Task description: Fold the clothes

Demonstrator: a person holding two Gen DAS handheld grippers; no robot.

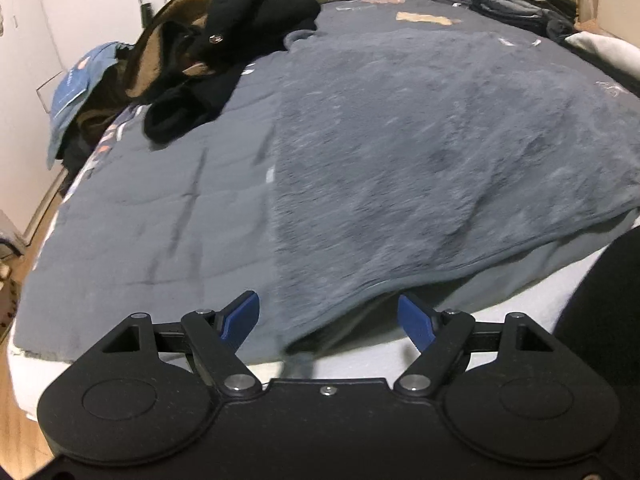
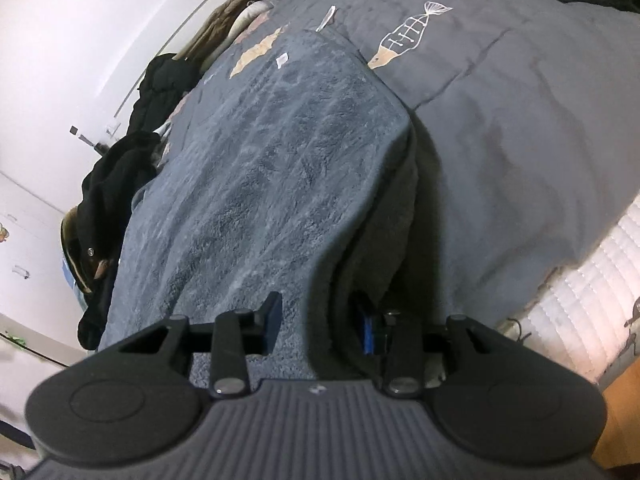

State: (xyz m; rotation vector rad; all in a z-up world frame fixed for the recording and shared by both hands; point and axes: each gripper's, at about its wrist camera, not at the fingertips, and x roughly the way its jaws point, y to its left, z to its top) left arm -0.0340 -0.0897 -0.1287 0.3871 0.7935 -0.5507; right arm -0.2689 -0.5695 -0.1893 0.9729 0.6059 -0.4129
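A grey fleece garment lies spread over the grey duvet on the bed. Its near corner hangs over the bed's front edge, between the blue pads of my left gripper, which is open and does not pinch it. In the right wrist view the same fleece rises from the bed in a doubled fold towards my right gripper. That gripper's fingers stand close together, shut on the thick fold, with shadow beneath the lifted cloth.
A heap of black and brown clothes lies at the bed's far left, with blue denim beside it. Stacks of folded clothes line the far right. The white mattress edge shows below the duvet. A person's dark clothing is at the right.
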